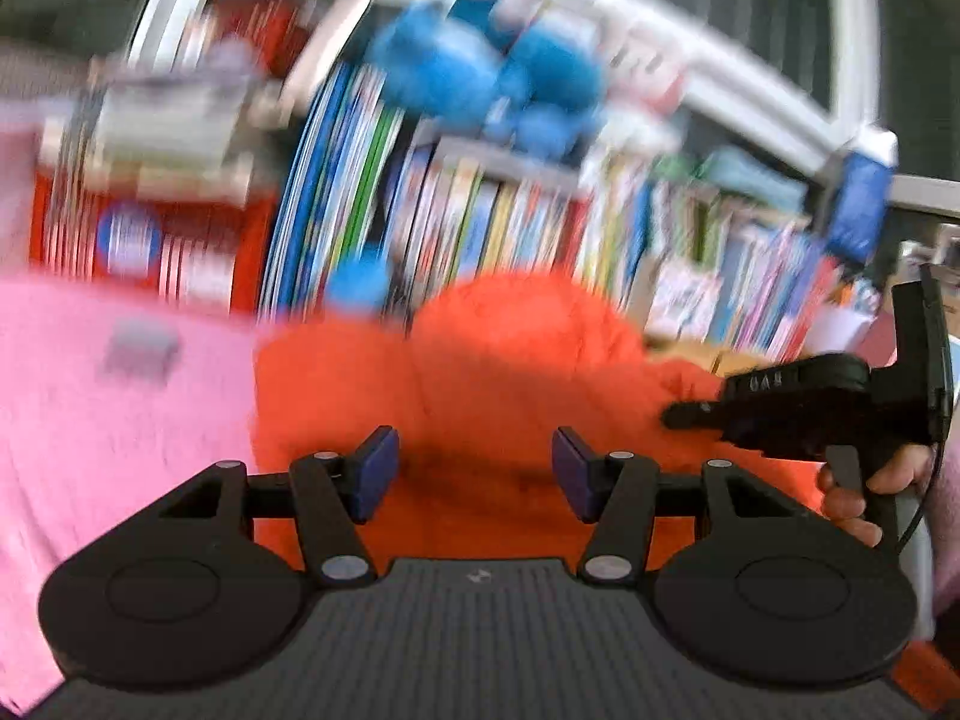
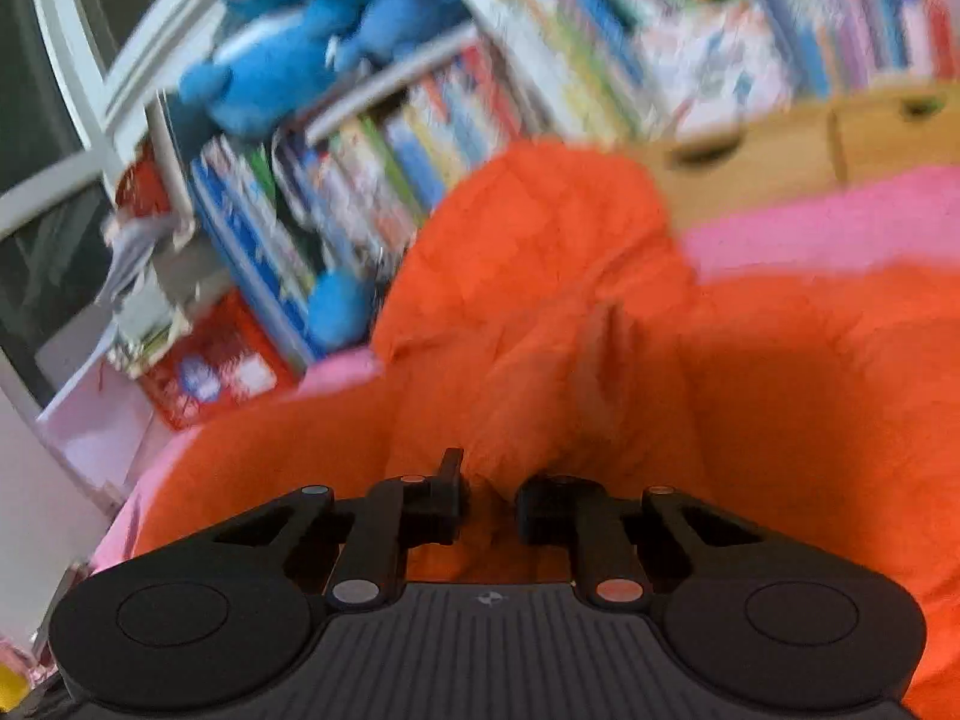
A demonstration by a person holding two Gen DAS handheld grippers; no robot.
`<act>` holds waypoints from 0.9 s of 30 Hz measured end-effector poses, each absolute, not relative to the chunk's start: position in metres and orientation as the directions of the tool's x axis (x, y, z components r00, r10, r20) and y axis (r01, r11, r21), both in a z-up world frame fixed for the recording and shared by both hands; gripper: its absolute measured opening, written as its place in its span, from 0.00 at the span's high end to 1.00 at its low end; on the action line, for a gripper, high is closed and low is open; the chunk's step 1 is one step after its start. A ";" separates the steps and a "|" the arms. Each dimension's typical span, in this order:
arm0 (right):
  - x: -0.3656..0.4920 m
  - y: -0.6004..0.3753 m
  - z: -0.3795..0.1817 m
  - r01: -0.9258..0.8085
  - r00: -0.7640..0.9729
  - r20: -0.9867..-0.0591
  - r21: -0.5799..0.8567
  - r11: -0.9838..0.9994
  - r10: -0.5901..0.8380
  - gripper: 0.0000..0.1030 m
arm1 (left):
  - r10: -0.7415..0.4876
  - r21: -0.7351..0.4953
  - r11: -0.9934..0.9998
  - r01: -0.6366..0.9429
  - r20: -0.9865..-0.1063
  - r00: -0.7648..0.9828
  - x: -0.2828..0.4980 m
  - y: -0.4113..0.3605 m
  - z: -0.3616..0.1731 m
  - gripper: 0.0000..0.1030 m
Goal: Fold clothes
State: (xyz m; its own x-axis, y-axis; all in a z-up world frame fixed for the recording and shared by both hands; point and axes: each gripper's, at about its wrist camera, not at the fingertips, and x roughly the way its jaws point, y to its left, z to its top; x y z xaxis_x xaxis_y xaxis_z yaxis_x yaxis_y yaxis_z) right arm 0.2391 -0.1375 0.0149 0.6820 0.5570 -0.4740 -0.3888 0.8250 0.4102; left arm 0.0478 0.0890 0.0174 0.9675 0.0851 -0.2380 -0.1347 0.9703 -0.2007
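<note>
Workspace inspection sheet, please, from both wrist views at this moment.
Surface: pink sheet under the clothing.
Job's things: orange garment, crumpled, not yet folded.
Clutter: nothing seen on the sheet apart from the garment.
Grippers: left gripper open over the garment, nothing between its pads; right gripper closed on a fold of the garment.
Cables: a thin dark cable by the hand holding the right gripper.
Surroundings: bookshelf packed with books, blue plush toy, wooden drawers; both views blurred.

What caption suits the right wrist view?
Right claw pinching a fold of crumpled orange fabric garment on pink bedding.
</note>
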 end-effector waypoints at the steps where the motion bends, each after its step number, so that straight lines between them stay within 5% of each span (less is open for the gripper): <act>1: 0.235 -0.144 0.023 -0.386 0.709 -0.457 0.386 0.838 0.537 0.83 | 0.101 -0.158 0.978 -0.135 -0.203 0.974 0.045 0.086 0.025 0.47; 5: 0.221 -0.171 0.044 -0.340 0.819 -0.402 0.236 0.910 0.410 0.83 | 0.194 -0.040 0.978 -0.203 -0.169 0.966 0.074 0.078 0.040 0.46; 12: 0.218 -0.185 0.016 -0.261 0.858 -0.462 -0.014 0.965 0.225 0.80 | 0.256 -0.024 0.960 -0.279 -0.327 0.910 0.124 0.083 0.014 0.47; 14: 0.218 -0.182 0.000 -0.253 0.856 -0.489 -0.116 0.961 0.166 0.71 | 0.265 -0.009 0.958 -0.288 -0.367 0.892 0.131 0.084 0.007 0.47; 16: 0.210 -0.180 -0.002 -0.243 0.873 -0.475 -0.234 0.941 0.107 0.55 | 0.242 -0.032 0.964 -0.263 -0.304 0.922 0.121 0.088 0.017 0.46; 21: 0.180 -0.183 0.038 -0.236 0.941 -0.317 -0.357 0.904 0.120 0.19 | 0.220 0.015 0.975 -0.221 -0.190 0.957 0.135 0.084 0.041 0.35; 24: 0.175 -0.164 0.060 -0.255 0.956 -0.231 -0.341 0.905 0.182 0.14 | 0.176 -0.072 0.977 -0.199 -0.246 0.953 0.160 0.088 0.030 0.36; 27: 0.187 -0.128 0.051 -0.370 0.916 -0.272 -0.297 0.880 0.294 0.14 | 0.131 -0.118 0.977 -0.177 -0.322 0.938 0.173 0.086 0.010 0.37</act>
State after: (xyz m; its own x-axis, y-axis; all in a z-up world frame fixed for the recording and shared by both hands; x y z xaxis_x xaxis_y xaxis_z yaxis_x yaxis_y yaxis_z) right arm 0.1871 -0.1280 0.0515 0.9163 0.2937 -0.2724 -0.3704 0.8800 -0.2973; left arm 0.1732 0.0861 0.0102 0.9375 0.1310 -0.3223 -0.1771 0.9771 -0.1180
